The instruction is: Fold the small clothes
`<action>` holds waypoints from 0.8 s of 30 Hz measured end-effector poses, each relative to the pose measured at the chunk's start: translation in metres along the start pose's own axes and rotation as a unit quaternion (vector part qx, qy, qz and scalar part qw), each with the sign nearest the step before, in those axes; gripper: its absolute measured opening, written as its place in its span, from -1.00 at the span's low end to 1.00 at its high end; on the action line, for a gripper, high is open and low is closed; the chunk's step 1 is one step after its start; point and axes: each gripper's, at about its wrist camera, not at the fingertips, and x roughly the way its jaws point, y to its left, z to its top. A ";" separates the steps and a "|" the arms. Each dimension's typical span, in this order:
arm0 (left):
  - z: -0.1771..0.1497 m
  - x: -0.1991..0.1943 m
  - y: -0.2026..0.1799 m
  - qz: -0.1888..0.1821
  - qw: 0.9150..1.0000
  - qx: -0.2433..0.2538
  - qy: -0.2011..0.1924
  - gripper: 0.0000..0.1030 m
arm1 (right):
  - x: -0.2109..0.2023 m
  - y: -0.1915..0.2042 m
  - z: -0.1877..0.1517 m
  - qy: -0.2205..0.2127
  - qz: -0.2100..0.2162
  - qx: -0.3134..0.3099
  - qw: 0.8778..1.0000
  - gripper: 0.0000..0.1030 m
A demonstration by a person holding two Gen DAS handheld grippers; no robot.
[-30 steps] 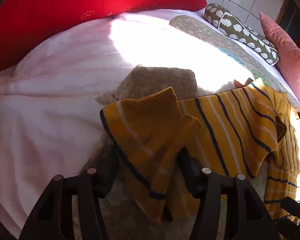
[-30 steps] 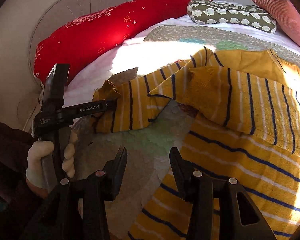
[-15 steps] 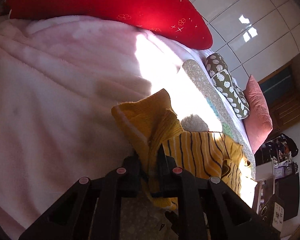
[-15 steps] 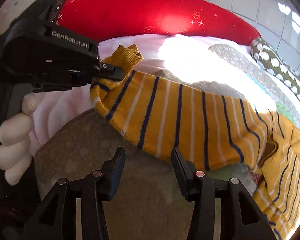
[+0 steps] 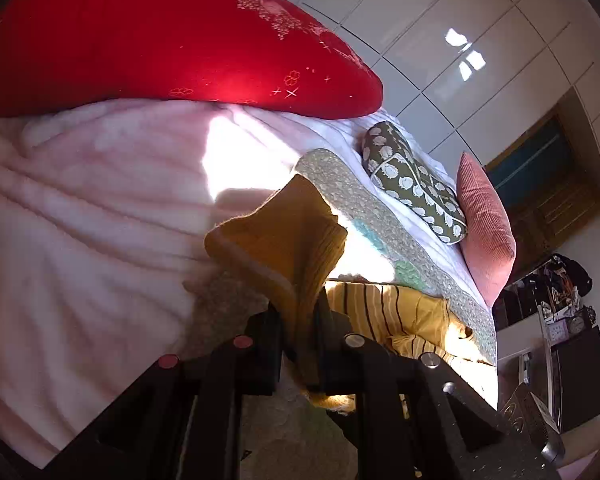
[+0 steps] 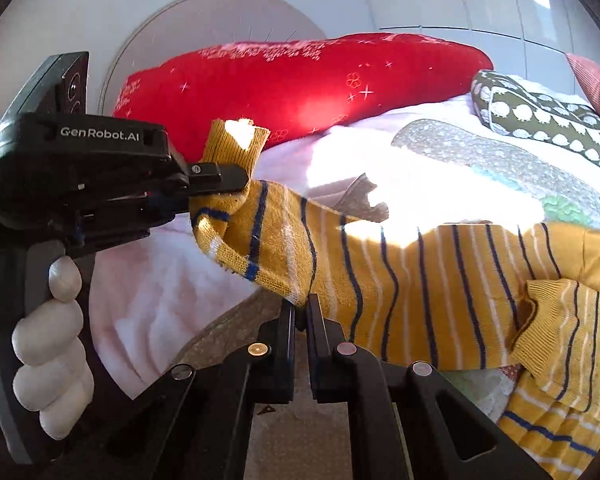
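Observation:
A mustard sweater with navy and white stripes (image 6: 420, 280) lies across the bed, one sleeve lifted off it. My left gripper (image 5: 300, 314) is shut on that sleeve near the cuff (image 5: 284, 236), which stands up above its fingers. In the right wrist view the left gripper (image 6: 236, 178) comes in from the left, held by a white-gloved hand (image 6: 48, 344), with the cuff (image 6: 236, 144) poking up past its tip. My right gripper (image 6: 299, 314) sits under the hanging sleeve, its jaws closing tight on the sleeve's lower edge, knit pinched between the pads.
A long red pillow (image 5: 160, 40) lies at the head of the bed above a pale pink blanket (image 5: 80, 220). A quilted mat (image 5: 340, 176) lies under the sweater. A green patterned bolster (image 5: 412, 184) and a pink cushion (image 5: 484, 224) line the far side; cluttered shelves (image 5: 560, 300) stand beyond.
The left gripper closed on the sleeve and lifted it up and away from the bed. The right gripper moved in under the raised sleeve and shut on its lower edge.

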 end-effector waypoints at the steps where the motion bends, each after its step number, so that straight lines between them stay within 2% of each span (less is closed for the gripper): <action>1: -0.001 0.003 -0.022 -0.004 1.000 0.020 0.003 -0.75 | -0.012 -0.012 0.000 -0.010 0.003 0.018 1.000 -0.88; 4: -0.013 0.018 -0.094 -0.029 0.997 0.075 0.019 -0.75 | -0.054 -0.053 -0.010 -0.043 0.005 0.083 0.996 -0.88; 7: -0.040 0.044 -0.177 -0.048 0.988 0.138 0.043 -0.75 | -0.097 -0.102 -0.029 -0.078 -0.004 0.145 0.986 -0.88; 11: -0.097 0.090 -0.283 -0.084 0.966 0.224 0.094 -0.73 | -0.157 -0.177 -0.065 -0.120 -0.032 0.232 0.965 -0.88; 13: -0.125 0.115 -0.319 -0.107 0.955 0.242 0.134 -0.61 | -0.179 -0.216 -0.087 -0.129 -0.056 0.278 0.950 -0.85; 15: -0.149 0.136 -0.338 -0.120 0.949 0.241 0.167 -0.40 | -0.197 -0.249 -0.114 -0.124 -0.076 0.328 0.933 -0.84; 18: -0.171 0.149 -0.341 -0.111 0.943 0.247 0.193 -0.40 | -0.221 -0.275 -0.145 -0.116 -0.100 0.359 0.921 -0.75; 20: -0.175 0.145 -0.330 -0.099 0.944 0.250 0.194 -0.38 | -0.236 -0.284 -0.159 -0.122 -0.100 0.368 0.916 -0.39; 22: -0.171 0.136 -0.312 -0.088 0.946 0.248 0.187 -0.29 | -0.248 -0.298 -0.167 -0.130 -0.101 0.382 0.910 -0.29; 24: -0.165 0.122 -0.289 -0.069 0.951 0.248 0.170 -0.20 | -0.260 -0.310 -0.172 -0.135 -0.099 0.394 0.904 -0.29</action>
